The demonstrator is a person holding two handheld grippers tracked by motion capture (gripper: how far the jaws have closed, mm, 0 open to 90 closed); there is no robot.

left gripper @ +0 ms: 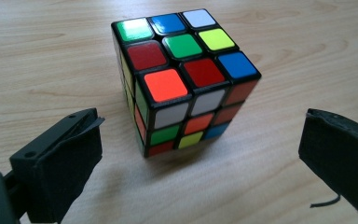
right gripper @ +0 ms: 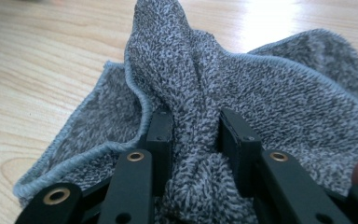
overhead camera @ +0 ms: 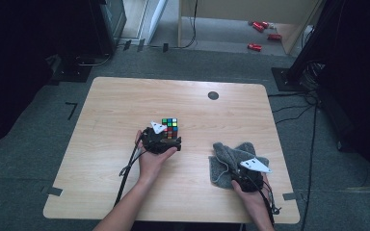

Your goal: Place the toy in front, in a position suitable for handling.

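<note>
A scrambled puzzle cube (overhead camera: 169,126) (left gripper: 182,79) stands on the wooden table (overhead camera: 125,101), a little left of centre. My left gripper (overhead camera: 165,136) (left gripper: 200,133) is right behind it, jaws open wide. The cube sits just ahead of the two pads, and neither pad touches it. At the table's front right lies a crumpled grey cloth (overhead camera: 229,154) (right gripper: 284,102). My right gripper (overhead camera: 240,172) (right gripper: 196,126) is at its near edge. Its jaws pinch a raised fold of the cloth, which bulges up between them.
A small black round disc (overhead camera: 213,95) sits in the tabletop near the far edge. Red objects (overhead camera: 257,46) lie on the floor beyond the table. Cables (overhead camera: 298,108) run on the floor to the right. Bare wood stretches left of the cube.
</note>
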